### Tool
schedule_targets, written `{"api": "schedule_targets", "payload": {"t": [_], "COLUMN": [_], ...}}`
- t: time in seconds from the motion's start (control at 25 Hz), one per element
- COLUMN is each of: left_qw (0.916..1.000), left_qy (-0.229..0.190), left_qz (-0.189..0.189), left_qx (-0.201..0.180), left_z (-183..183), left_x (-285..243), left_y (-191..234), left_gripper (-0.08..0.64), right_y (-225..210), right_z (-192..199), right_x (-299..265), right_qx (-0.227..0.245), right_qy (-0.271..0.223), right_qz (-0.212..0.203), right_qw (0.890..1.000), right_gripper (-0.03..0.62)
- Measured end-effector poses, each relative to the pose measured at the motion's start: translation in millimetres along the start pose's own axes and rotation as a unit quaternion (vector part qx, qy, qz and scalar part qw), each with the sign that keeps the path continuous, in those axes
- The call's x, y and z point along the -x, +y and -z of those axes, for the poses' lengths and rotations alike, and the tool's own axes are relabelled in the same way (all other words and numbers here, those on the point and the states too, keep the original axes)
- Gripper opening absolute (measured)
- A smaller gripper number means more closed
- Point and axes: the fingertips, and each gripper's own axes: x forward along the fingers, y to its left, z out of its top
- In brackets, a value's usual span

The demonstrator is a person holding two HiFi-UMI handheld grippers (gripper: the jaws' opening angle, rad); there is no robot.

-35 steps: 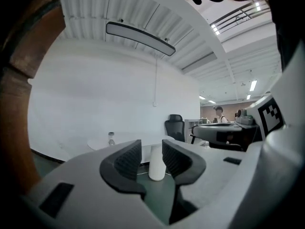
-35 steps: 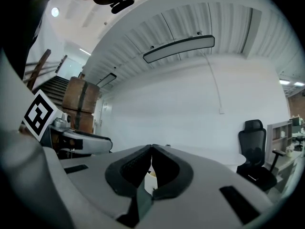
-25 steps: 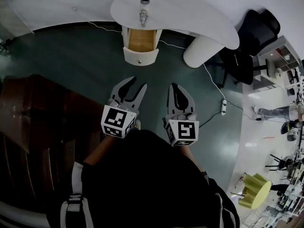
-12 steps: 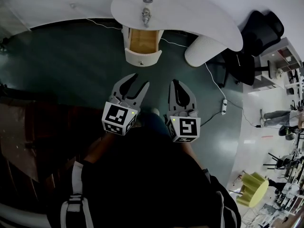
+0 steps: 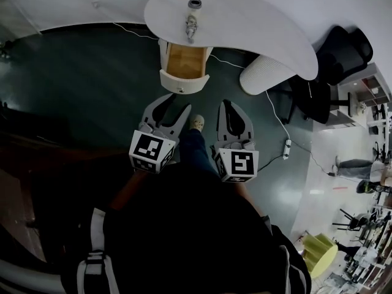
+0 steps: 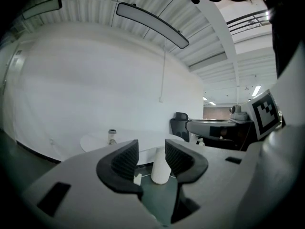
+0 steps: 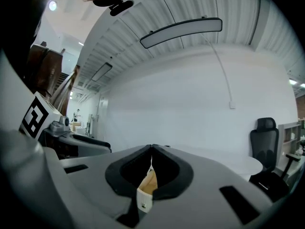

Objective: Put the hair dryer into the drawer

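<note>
Barely begun — the hair dryer (image 5: 191,26) lies on the tabletop (image 5: 251,24) at upper centre, above the open, empty drawer (image 5: 182,82). The left claw (image 5: 179,103), just opened wider, is spread and empty; the right claw (image 5: 228,103) is pressed together, empty — pickup and placing remain.

The drawer (image 5: 185,61) below the tabletop (image 5: 257,29)
The hair dryer (image 5: 191,25) lay on the tabletop, above the drawer; a chair (image 5: 340,48) stood right.

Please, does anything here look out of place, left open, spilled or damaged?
Only small things stand out. The drawer under the white table stands pulled open, and its wooden inside looks empty as far as the head view shows. A power strip lies loose on the floor. Nothing looks spilled or broken.
</note>
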Motion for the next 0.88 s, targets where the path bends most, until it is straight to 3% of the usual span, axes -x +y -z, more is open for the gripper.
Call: {"api": "schedule_targets", "payload": {"t": [0.44, 0.88], "left_qw": [0.9991, 0.9955], "left_qy": [0.008, 0.006], "left_qz": [-0.042, -0.092], "left_qx": [0.005, 0.021], "left_z": [-43.2, -66.4], "left_x": [-108.7, -233.4], "left_y": [82.6, 132.1], "left_gripper": [0.176, 0.176], "right_y": [-57.2, -139.6], "right_z": [-13.0, -10.4], "right_x": [-149.5, -268.3], "right_qx": [-0.005, 0.005], "right_qy": [0.011, 0.019], "right_qz": [-0.052, -0.103], "right_qw": [0.999, 0.994], "right_gripper": [0.025, 0.025]}}
